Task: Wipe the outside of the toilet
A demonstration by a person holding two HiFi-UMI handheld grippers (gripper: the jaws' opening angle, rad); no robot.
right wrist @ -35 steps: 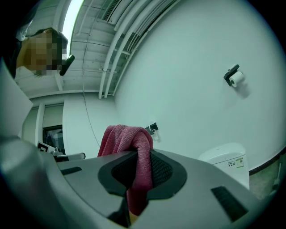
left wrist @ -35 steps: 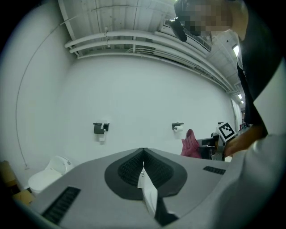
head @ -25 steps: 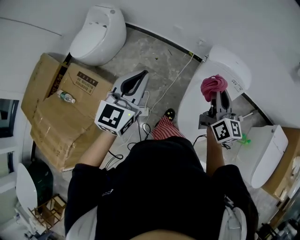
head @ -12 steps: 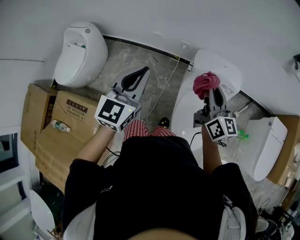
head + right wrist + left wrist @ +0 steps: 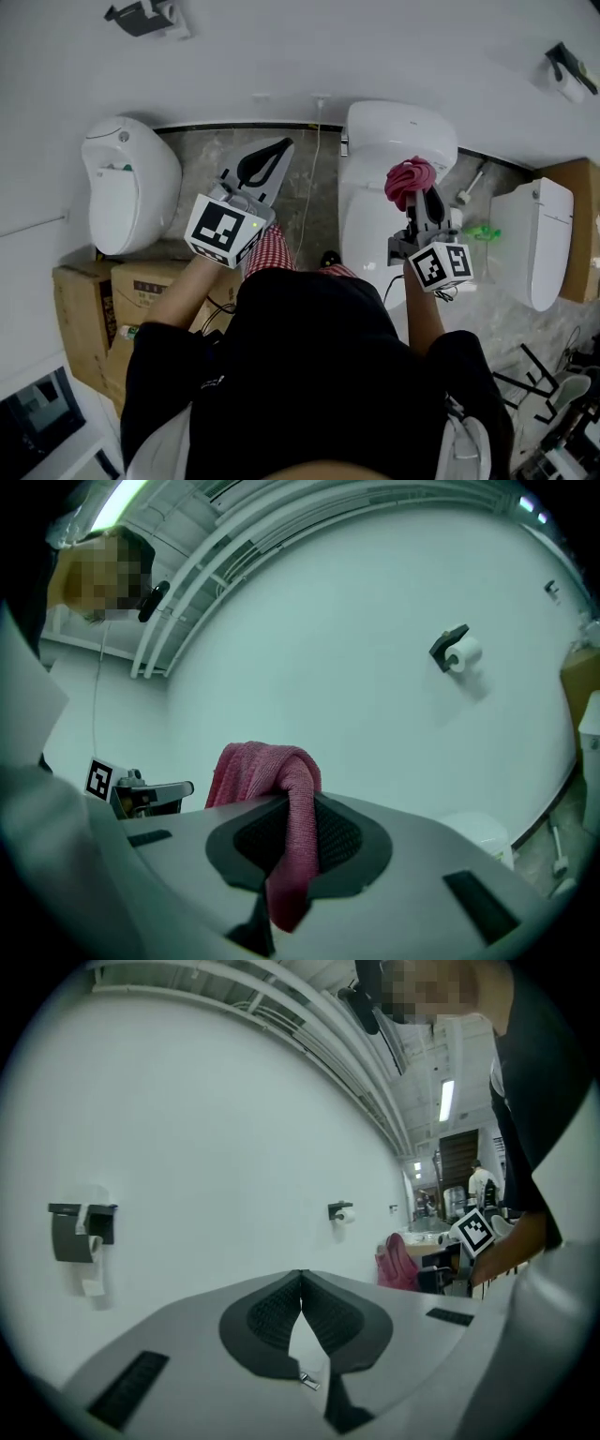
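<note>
A white toilet (image 5: 375,178) with its lid down stands against the wall, straight ahead in the head view. My right gripper (image 5: 417,199) hovers above its right side, shut on a pink cloth (image 5: 409,178) that bunches out past the jaw tips. In the right gripper view the pink cloth (image 5: 281,808) is pinched between the dark pads and hangs down between them. My left gripper (image 5: 267,161) is held over the floor left of the toilet, jaws shut with nothing in them; in the left gripper view the left gripper (image 5: 300,1283) points at the bare wall.
Another white toilet (image 5: 127,187) stands at the left and a third toilet (image 5: 530,239) at the right. Cardboard boxes (image 5: 94,309) lie at the lower left. A cable (image 5: 312,178) runs down the wall to the floor. Toilet paper holders (image 5: 562,80) hang on the wall.
The head view has swung round so the toilet now sits square ahead. Both grippers kept their hold and stayed raised, the right with the cloth over the toilet.
</note>
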